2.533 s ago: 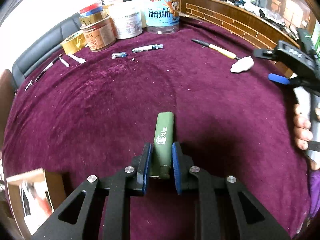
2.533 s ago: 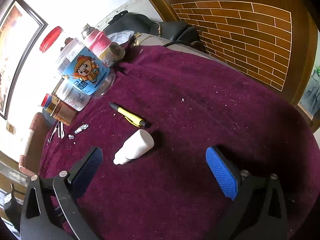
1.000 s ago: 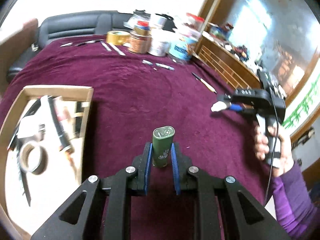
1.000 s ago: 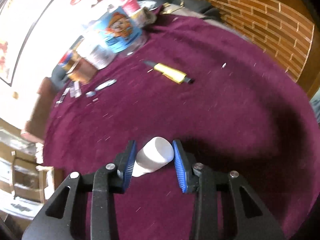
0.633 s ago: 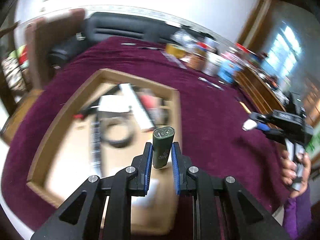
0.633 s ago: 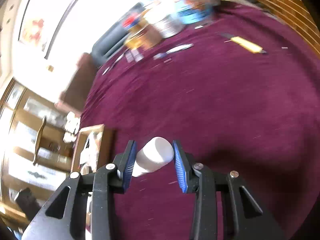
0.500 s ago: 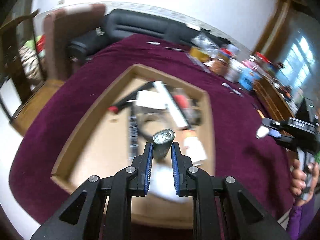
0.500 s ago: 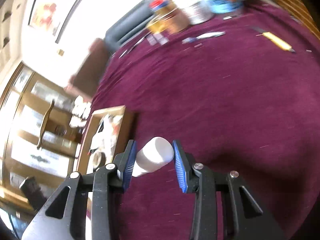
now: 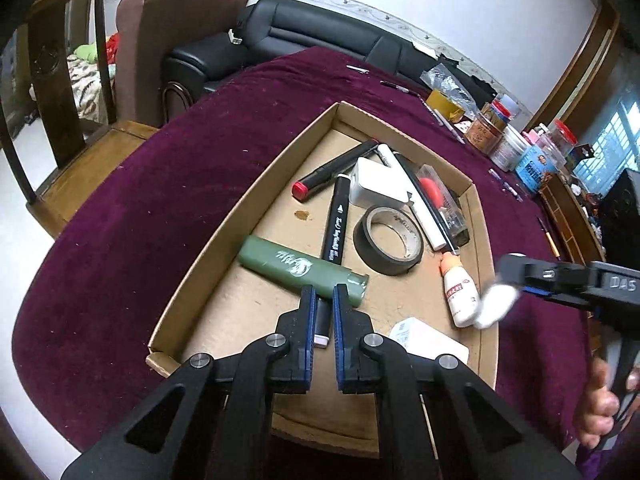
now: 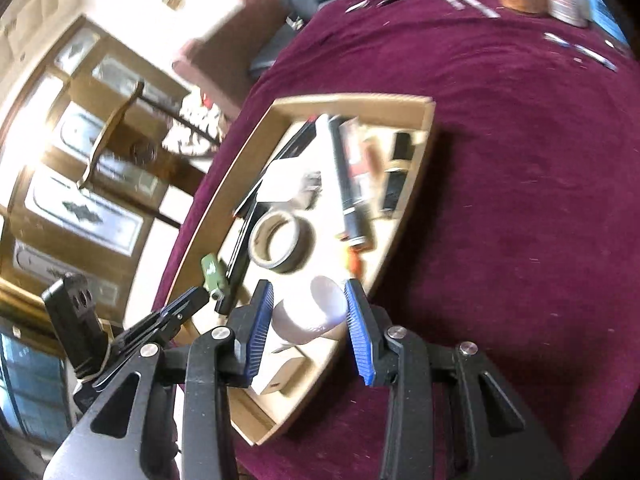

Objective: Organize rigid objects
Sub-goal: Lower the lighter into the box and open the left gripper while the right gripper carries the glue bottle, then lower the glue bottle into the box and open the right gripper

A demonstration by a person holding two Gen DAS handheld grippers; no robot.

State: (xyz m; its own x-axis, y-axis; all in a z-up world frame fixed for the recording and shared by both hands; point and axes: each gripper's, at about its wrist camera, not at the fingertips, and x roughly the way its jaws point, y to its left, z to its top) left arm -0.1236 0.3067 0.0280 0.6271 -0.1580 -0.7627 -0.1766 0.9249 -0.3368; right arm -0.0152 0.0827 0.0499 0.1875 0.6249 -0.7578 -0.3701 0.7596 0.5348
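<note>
Since looks light, slick plastic: white bottle [image 10: 316, 308] clamped mid-body in right gripper [image 10: 308, 284], good spot; left gripper [image 9: 323, 290] pinched closed, empty.

Daylit fisheye views bend at the edges; the right wrist view is motion-blurred, with window glare upper left.

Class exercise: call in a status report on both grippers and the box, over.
Left gripper shut, empty, above green lighter lying in box. Right gripper shut on white bottle over box's near edge. Tape roll and glue bottle crowd the drop spot.
</note>
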